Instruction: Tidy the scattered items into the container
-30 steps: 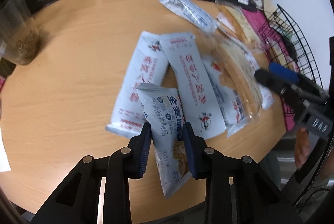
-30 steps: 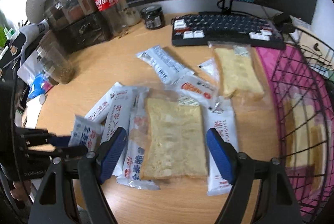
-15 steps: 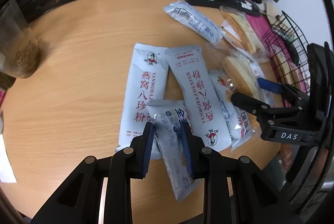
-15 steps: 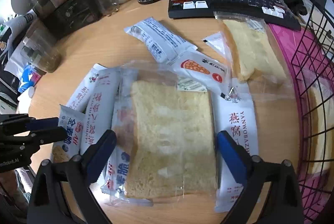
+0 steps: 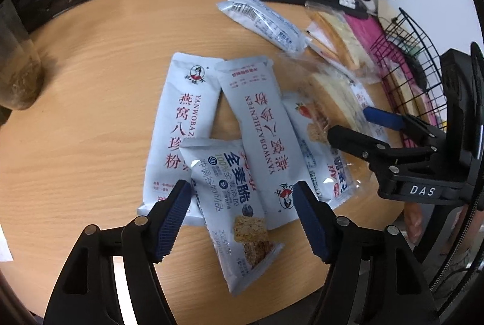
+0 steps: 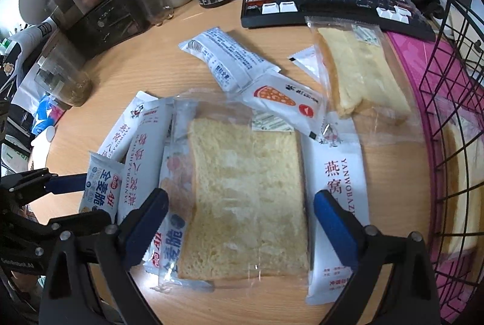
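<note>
Left gripper (image 5: 242, 204): jaws opening, pads clear of the cereal-bar packet (image 5: 234, 204) lying between them.
Cereal-bar packet: flat on the wooden table (image 5: 90, 113), long axis running from the near table edge away, top end resting on the two white sachets.
Right gripper (image 6: 239, 222): jaws spread wide, released, straddling the bagged bread slice (image 6: 245, 198) without pressing it.
Bagged bread slice: long axis pointing away from the right camera, lying over other packets.
White sachets (image 5: 257, 125): two long ones side by side, fanning apart toward the near edge.
Second bread bag (image 6: 360, 70): farther off, angled, just beside the wire basket (image 6: 447, 101).
Wire basket: at the table's right edge, bread already inside.
Keyboard (image 6: 329, 4): at the far edge.
</note>
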Tool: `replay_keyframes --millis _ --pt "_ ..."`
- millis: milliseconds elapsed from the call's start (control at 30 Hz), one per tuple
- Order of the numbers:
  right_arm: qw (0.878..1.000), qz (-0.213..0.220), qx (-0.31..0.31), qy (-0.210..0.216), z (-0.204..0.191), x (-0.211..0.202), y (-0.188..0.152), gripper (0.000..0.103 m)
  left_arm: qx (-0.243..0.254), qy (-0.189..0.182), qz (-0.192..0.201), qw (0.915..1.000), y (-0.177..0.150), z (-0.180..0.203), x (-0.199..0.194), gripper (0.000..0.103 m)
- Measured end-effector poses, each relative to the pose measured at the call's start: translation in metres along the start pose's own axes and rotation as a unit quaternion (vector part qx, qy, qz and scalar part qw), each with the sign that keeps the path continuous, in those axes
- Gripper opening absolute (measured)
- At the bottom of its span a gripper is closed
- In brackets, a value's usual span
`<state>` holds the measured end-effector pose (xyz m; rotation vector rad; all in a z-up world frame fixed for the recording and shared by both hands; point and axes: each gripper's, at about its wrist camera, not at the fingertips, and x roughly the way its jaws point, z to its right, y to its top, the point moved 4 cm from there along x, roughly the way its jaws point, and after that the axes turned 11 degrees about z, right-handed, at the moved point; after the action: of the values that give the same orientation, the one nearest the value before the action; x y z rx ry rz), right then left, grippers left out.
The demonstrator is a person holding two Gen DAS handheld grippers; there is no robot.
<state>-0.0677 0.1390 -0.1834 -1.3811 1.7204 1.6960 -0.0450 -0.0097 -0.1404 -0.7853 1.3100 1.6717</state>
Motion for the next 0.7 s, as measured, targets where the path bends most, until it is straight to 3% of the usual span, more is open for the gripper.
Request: replay_keyframes --millis 67,100,133,200,400,500,700 --pt "1.000 0.001 -0.004 0.001 -0.001 0.000 -0.001 0.097 0.006 0.017 0.001 0.9998 -0.001 -0.002 0.000 0.058" --pt "1.000 0.002 -0.004 0.002 -0.001 0.000 -0.001 0.097 0.016 0.040 0.003 0.9991 -0.001 -0.003 -0.001 0.041" --pt "1.000 0.002 -0.003 0.003 -0.001 0.000 -0.001 0.097 0.026 0.060 0.004 0.9979 -0.002 -0.004 -0.001 0.035" --pt "1.000 0.004 -0.003 0.004 -0.002 0.000 -0.001 0.097 0.025 0.052 -0.002 0.9983 -0.004 -0.005 -0.002 0.030" --pt "1.000 0.006 -0.015 0.002 -0.006 0.003 -0.001 0.096 0.019 0.051 -0.003 0.9985 -0.008 -0.006 -0.008 0.024" --pt "1.000 0.003 -0.028 -0.006 -0.009 0.002 -0.002 0.077 0.020 0.056 0.005 0.9982 -0.006 -0.005 -0.015 0.023" --pt "0.999 0.006 -0.041 -0.007 -0.017 -0.007 0.000 0.068 0.023 0.054 0.015 0.9982 -0.002 -0.004 -0.024 0.022"
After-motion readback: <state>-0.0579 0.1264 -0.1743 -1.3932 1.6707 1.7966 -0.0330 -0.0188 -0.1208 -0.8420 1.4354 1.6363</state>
